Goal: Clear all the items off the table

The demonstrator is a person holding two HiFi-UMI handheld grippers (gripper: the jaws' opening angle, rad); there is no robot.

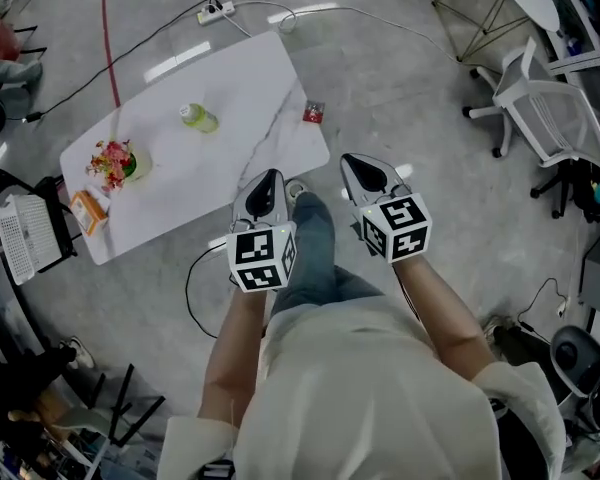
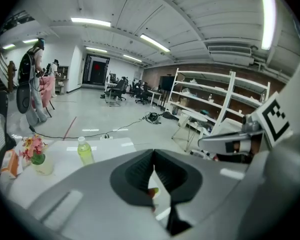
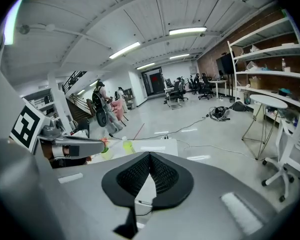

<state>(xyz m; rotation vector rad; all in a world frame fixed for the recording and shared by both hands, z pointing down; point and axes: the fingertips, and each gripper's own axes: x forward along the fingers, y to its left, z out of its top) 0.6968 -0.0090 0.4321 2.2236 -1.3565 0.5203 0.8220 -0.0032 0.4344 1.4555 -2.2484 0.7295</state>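
Observation:
A white table [image 1: 250, 78] stands at the upper left of the head view. On it are a green drink bottle [image 1: 198, 118], a small vase of flowers [image 1: 118, 162] and an orange box [image 1: 88, 211]. My left gripper [image 1: 269, 178] and right gripper [image 1: 352, 161] hover side by side just off the table's near corner, both shut and empty. The left gripper view shows the closed jaws of the left gripper [image 2: 153, 158] with the bottle [image 2: 84, 151] and flowers [image 2: 34, 150] beyond. In the right gripper view the right gripper [image 3: 150, 160] is also shut, bottle [image 3: 127, 145] ahead.
A small red item [image 1: 314, 112] lies on the floor by the table's corner. A white office chair [image 1: 555, 118] stands at the right, a white mesh basket [image 1: 25, 233] at the left. A power strip [image 1: 217, 10] and cables cross the floor. People [image 2: 37, 84] stand far back.

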